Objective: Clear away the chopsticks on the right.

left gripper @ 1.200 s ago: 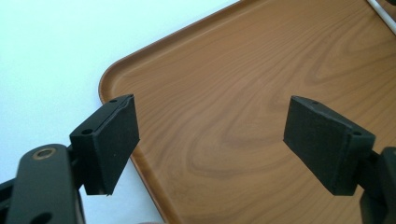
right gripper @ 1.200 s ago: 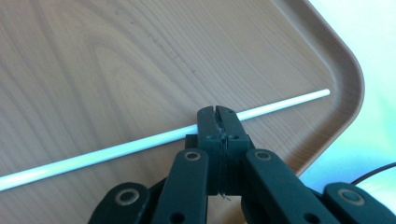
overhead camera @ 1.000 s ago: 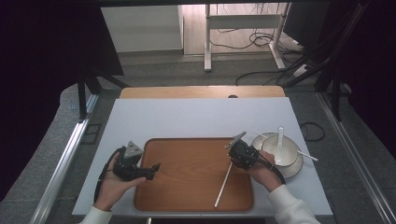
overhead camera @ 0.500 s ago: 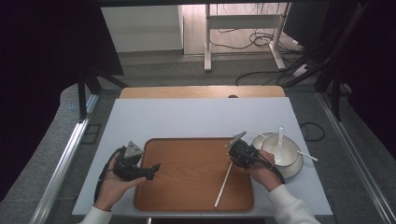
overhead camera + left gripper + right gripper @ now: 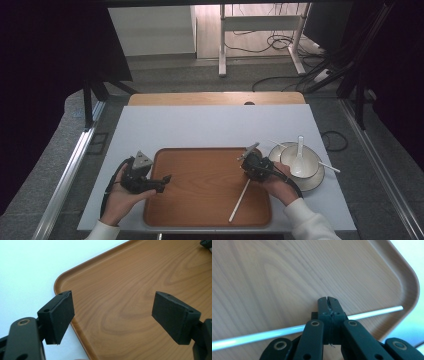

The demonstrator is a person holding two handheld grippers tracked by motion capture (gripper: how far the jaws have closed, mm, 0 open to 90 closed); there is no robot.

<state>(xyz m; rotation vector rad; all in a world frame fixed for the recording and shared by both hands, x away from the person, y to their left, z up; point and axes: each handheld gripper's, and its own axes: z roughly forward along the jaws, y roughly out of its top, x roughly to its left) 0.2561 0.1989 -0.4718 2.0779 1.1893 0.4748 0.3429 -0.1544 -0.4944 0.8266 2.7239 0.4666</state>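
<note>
White stick [image 5: 372,312], thin and rod-shaped, possibly a chopstick: runs crosswise under the right claw [image 5: 329,300], whose jaws are pressed together with no gap showing. Whether they pinch the stick or merely sit above it cannot be told; the stick passes beneath the jaw roots, not between the tips. In the high view the stick [image 5: 240,200] lies on the tray, slanting from just under the right claw [image 5: 248,159] back toward the person.

Tray [image 5: 274,272], wood-grain, raised rim: lies directly beneath the right claw; its rounded corner [image 5: 412,287] is just beyond the stick's far end.

Left claw [image 5: 112,315]: jaws wide apart, empty, hanging over the tray's opposite corner [image 5: 58,286], well apart from the stick.

Bowl [image 5: 300,159] with spoon [image 5: 299,152], on a plate [image 5: 312,181]: outward of the right claw, just off the tray on the white worktop [image 5: 210,125]. A second stick [image 5: 327,166] appears to lie by the plate.

Handling notes, as judgement: the stick is slim and lies flat, so a grip needs the tips lowered to straddle it squarely, closing across its width near the middle for balance. Lift level; a tilt would let it slide. Keep clear of the rim. The left claw might steady the tray edge if it shifts.
</note>
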